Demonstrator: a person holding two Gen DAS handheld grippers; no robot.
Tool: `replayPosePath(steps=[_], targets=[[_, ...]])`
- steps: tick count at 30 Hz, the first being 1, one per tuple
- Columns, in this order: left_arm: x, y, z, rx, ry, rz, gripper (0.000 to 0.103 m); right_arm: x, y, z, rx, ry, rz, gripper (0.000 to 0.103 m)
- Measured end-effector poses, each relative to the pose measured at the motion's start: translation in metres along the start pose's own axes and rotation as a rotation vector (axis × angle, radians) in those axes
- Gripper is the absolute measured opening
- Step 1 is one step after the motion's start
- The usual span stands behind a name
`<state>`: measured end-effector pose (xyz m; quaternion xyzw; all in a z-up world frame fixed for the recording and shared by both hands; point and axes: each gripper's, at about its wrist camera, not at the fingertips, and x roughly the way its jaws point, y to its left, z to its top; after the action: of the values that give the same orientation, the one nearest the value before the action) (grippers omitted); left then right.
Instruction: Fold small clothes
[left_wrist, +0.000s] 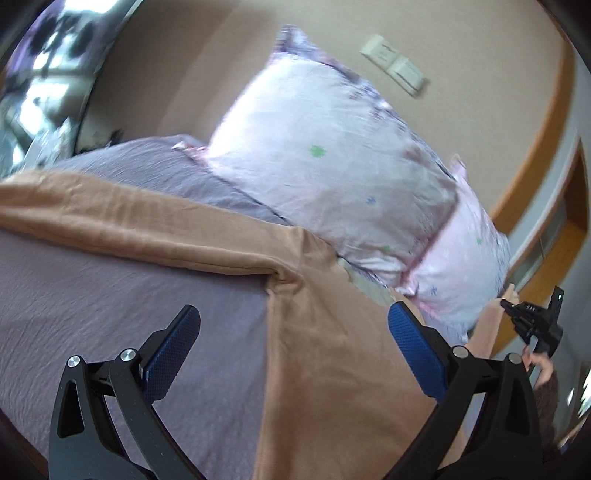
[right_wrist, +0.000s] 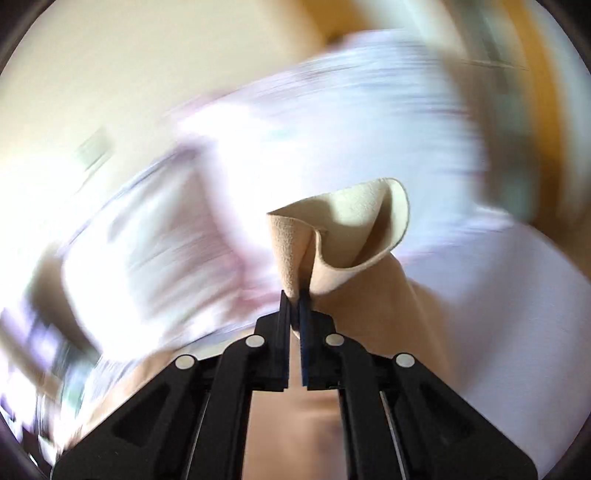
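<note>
A tan garment (left_wrist: 325, 354) lies spread on the purple bed sheet (left_wrist: 110, 302), one long part running left, another down toward me. My left gripper (left_wrist: 291, 321) is open above it, blue pads apart, holding nothing. My right gripper (right_wrist: 294, 299) is shut on an edge of the tan garment (right_wrist: 347, 236), which curls up past the fingertips and hangs down behind them. The right gripper also shows at the far right of the left wrist view (left_wrist: 532, 325), holding the cloth lifted.
Two pale pink flowered pillows (left_wrist: 332, 162) lean against the beige wall at the head of the bed. A wall switch plate (left_wrist: 395, 64) is above them. A wooden frame (left_wrist: 546, 236) runs at the right. The right wrist view is heavily motion-blurred.
</note>
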<state>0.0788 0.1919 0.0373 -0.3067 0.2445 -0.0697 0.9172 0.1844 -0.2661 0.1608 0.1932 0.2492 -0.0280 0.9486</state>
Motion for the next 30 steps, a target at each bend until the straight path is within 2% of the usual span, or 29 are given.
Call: replayPosePath(steps=[2, 4, 5, 6, 8, 9, 11, 13, 14, 19, 20, 21, 26, 28, 29, 30], targets=[[-0.004, 0.019, 0.008, -0.095, 0.000, 0.006, 0.102, 0.037, 0.072, -0.025, -0.117, 0.107, 0.145, 0.004], [-0.010, 0.035, 0.014, -0.164, -0.007, 0.029, 0.102, 0.072, 0.128, -0.057, -0.207, 0.217, 0.239, 0.004], [-0.014, 0.046, 0.018, -0.193, -0.016, 0.061, 0.101, 0.096, 0.157, -0.081, -0.271, 0.312, 0.270, 0.005], [-0.017, 0.050, 0.020, -0.205, -0.022, 0.082, 0.101, 0.114, 0.176, -0.101, -0.315, 0.401, 0.295, 0.006], [-0.026, 0.066, 0.027, -0.237, -0.044, 0.130, 0.101, 0.137, 0.199, -0.145, -0.345, 0.580, 0.335, 0.016], [-0.030, 0.073, 0.031, -0.252, -0.054, 0.157, 0.101, 0.142, 0.200, -0.150, -0.344, 0.599, 0.345, 0.021], [-0.035, 0.088, 0.039, -0.276, -0.065, 0.205, 0.096, 0.137, 0.193, -0.147, -0.335, 0.550, 0.353, 0.052], [-0.035, 0.101, 0.046, -0.304, -0.060, 0.239, 0.092, 0.125, 0.179, -0.134, -0.311, 0.472, 0.327, 0.061], [-0.034, 0.110, 0.051, -0.334, -0.053, 0.257, 0.087, 0.122, 0.174, -0.129, -0.299, 0.458, 0.322, 0.061], [-0.030, 0.150, 0.059, -0.493, -0.020, 0.305, 0.087, 0.115, 0.147, -0.123, -0.250, 0.432, 0.293, 0.061], [-0.030, 0.158, 0.059, -0.535, -0.022, 0.296, 0.085, 0.108, 0.145, -0.123, -0.247, 0.431, 0.292, 0.061], [-0.032, 0.162, 0.060, -0.556, -0.028, 0.299, 0.084, 0.094, 0.146, -0.125, -0.246, 0.429, 0.293, 0.061], [-0.031, 0.175, 0.071, -0.634, -0.015, 0.309, 0.081, 0.086, 0.149, -0.130, -0.250, 0.430, 0.341, 0.067], [-0.029, 0.180, 0.076, -0.650, -0.012, 0.338, 0.070, 0.080, 0.153, -0.132, -0.258, 0.432, 0.366, 0.067], [-0.027, 0.185, 0.078, -0.657, -0.006, 0.359, 0.050, 0.078, 0.154, -0.134, -0.260, 0.433, 0.380, 0.068], [-0.026, 0.190, 0.078, -0.668, 0.002, 0.379, 0.024, 0.075, 0.153, -0.134, -0.260, 0.433, 0.390, 0.068]])
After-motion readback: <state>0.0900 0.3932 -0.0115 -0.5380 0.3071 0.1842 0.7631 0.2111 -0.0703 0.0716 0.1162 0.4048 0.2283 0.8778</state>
